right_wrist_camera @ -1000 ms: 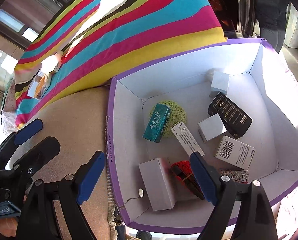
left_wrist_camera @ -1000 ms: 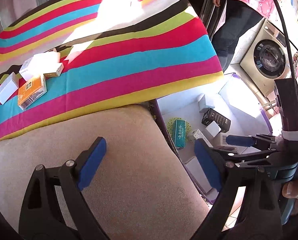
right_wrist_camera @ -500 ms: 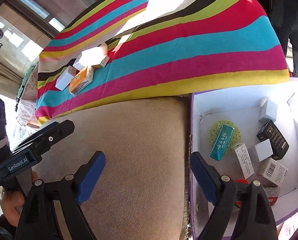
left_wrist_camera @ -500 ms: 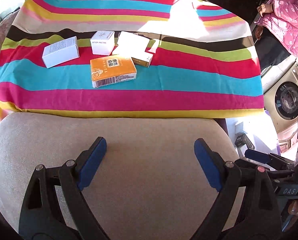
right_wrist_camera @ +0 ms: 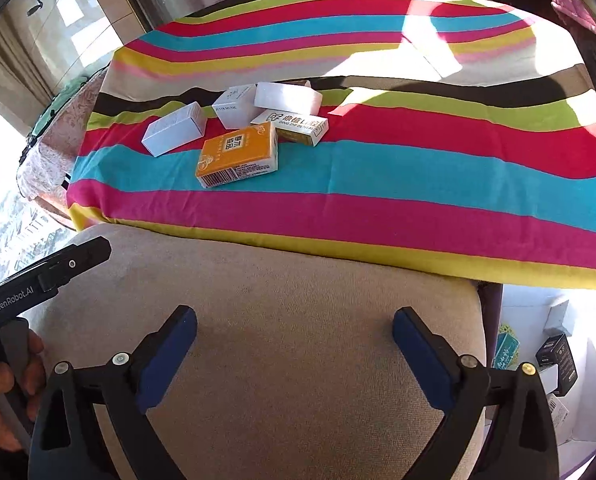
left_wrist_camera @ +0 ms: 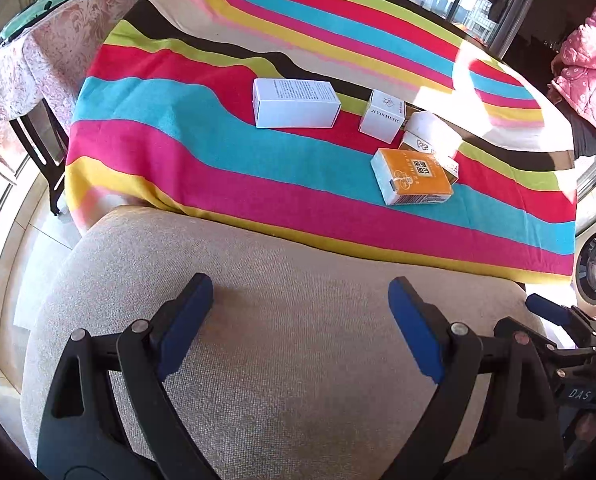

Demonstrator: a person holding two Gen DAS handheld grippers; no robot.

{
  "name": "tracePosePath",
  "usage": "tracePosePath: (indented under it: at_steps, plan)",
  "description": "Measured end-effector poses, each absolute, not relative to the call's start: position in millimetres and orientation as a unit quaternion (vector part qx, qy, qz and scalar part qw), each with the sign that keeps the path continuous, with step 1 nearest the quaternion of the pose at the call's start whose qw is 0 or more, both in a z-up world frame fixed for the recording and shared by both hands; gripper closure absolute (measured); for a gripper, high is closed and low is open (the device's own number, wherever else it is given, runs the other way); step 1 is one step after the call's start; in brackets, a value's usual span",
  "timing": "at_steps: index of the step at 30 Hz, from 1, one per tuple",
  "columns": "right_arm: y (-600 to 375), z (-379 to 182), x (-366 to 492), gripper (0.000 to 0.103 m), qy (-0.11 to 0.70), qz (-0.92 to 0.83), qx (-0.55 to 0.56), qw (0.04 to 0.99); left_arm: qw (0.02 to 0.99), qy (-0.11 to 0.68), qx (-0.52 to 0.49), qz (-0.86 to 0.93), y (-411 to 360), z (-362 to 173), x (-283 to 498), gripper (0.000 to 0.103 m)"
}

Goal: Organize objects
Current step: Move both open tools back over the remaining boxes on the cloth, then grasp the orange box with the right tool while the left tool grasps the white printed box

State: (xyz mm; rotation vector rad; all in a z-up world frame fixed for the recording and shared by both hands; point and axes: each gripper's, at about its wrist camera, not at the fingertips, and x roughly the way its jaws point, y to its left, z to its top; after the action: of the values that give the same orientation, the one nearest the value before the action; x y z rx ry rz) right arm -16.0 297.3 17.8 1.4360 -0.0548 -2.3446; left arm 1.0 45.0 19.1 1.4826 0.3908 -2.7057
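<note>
Approach to the next box: both grippers empty, jaws apart.
Right gripper (right_wrist_camera: 293,354), jaws just widened, and left gripper (left_wrist_camera: 300,320) hover ahead-short of the orange box (right_wrist_camera: 237,154) on the table (right_wrist_camera: 418,208); straddle its narrow sides squarely.

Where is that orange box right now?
In both wrist views the orange box lies on the striped tablecloth, nearest the camera among the white boxes, beyond the beige cushion.
</note>
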Motion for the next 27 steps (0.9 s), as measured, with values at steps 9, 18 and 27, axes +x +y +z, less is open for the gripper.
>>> tracePosePath:
  at_steps: [9,18,27]
  plan:
    - [244.4,15.5,-42.3,0.003,0.017,-0.842,0.494,0.216,0.024,0.148,0.473,-0.868,14.8,13.5,-11.6,0.011]
    - [215.8,12.5,-75.8,0.003,0.037,-0.856,0.471,0.208,0.022,0.145,0.478,-0.866,4.6,7.2,-32.6,0.009]
    - [206.1,2.9,-99.9,0.003,0.043,-0.856,0.477,0.195,0.019,0.143,0.486,-0.862,3.0,0.9,-57.0,0.009]
